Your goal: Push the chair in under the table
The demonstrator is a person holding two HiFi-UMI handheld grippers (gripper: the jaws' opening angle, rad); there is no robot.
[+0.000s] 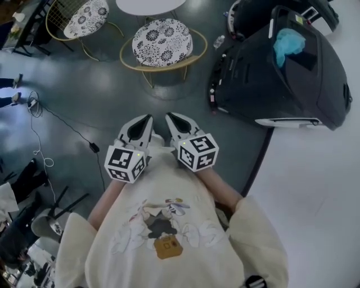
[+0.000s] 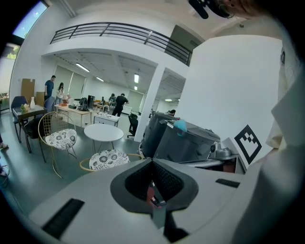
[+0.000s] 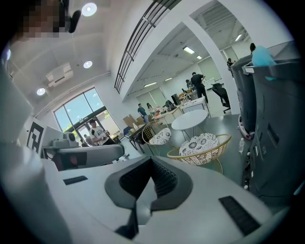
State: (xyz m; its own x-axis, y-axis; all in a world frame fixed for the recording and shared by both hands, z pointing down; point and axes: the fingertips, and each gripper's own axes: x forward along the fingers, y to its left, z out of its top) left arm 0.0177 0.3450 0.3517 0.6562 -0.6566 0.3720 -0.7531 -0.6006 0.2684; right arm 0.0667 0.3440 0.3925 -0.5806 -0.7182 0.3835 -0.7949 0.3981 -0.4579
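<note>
A gold wire-frame chair (image 1: 162,36) with a black-and-white flowered cushion stands on the grey floor, a little out from a round white table (image 1: 147,5) at the top edge. My left gripper (image 1: 148,118) and right gripper (image 1: 169,116) sit side by side close to my chest, well short of the chair, both pointing at it. Each has its jaws shut with nothing between them. The left gripper view shows the chair (image 2: 108,159) and table (image 2: 104,132) beyond the closed left gripper (image 2: 152,161). In the right gripper view the chair (image 3: 200,143) stands ahead of the closed right gripper (image 3: 152,160).
A large dark grey machine (image 1: 281,73) fills the right side, close to the chair. A second matching chair (image 1: 84,17) stands at the upper left. A black cable (image 1: 62,121) trails over the floor on the left. A water bottle (image 1: 219,40) lies by the machine.
</note>
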